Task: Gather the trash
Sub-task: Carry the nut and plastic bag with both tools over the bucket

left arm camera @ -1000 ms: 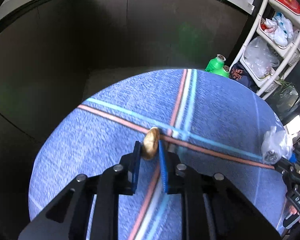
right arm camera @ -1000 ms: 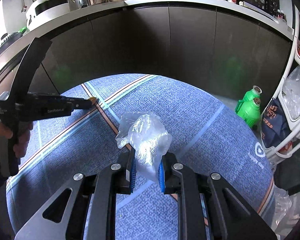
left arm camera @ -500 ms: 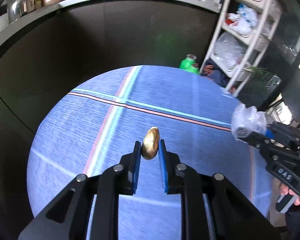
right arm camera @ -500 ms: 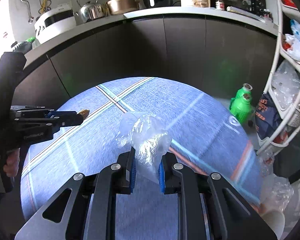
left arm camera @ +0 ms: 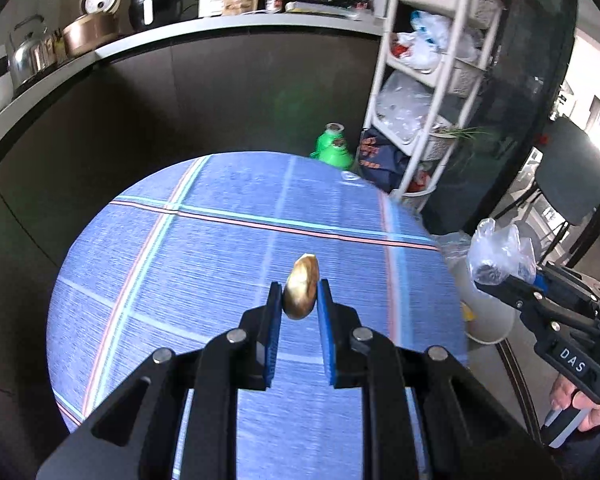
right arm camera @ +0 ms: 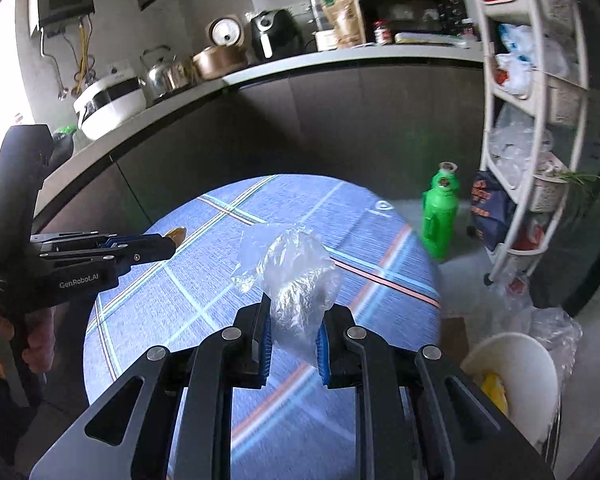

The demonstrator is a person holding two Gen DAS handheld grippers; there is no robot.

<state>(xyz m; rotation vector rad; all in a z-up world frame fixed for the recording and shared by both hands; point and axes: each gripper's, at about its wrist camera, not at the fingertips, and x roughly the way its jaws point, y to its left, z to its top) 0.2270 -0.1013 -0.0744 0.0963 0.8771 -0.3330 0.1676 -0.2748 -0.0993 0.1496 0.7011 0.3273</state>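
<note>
We hold two pieces of trash, one in each tool. The left gripper (left arm camera: 299, 300) is closed on a small golden-brown oval scrap (left arm camera: 301, 291), pinched edge-on between its blue pads (left arm camera: 274, 312), with most of the scrap standing clear above the fingertips; we cannot tell what the scrap is made of. In the right wrist view the same scrap (right arm camera: 175, 234) peeks out past the tip of the left gripper (right arm camera: 168, 240), over the left part of the tablecloth.

The right gripper (right arm camera: 293, 328) is closed on a crumpled clear plastic bag (right arm camera: 290, 276); the bag bulges up and out above the fingers, and something dark and glinting shows through it. In the left wrist view that bag (left arm camera: 500, 254) hangs at the tip of the right gripper (left arm camera: 504, 280), out past the right edge of the table.

Both tools are raised over a round table covered by a blue plaid tablecloth (left arm camera: 220, 280) with red, white and pale blue stripes. Just beyond the table's right edge stands a white bin (right arm camera: 516, 376) lined with clear plastic, with something yellow inside. Behind the table, on the floor, we see green plastic bottles (right arm camera: 440, 212) beside a white storage rack (right arm camera: 532, 120) stuffed with plastic bags. Dark cabinets run behind, with a kettle (right arm camera: 162, 72), a pot and an air fryer (right arm camera: 274, 36) on the counter.
</note>
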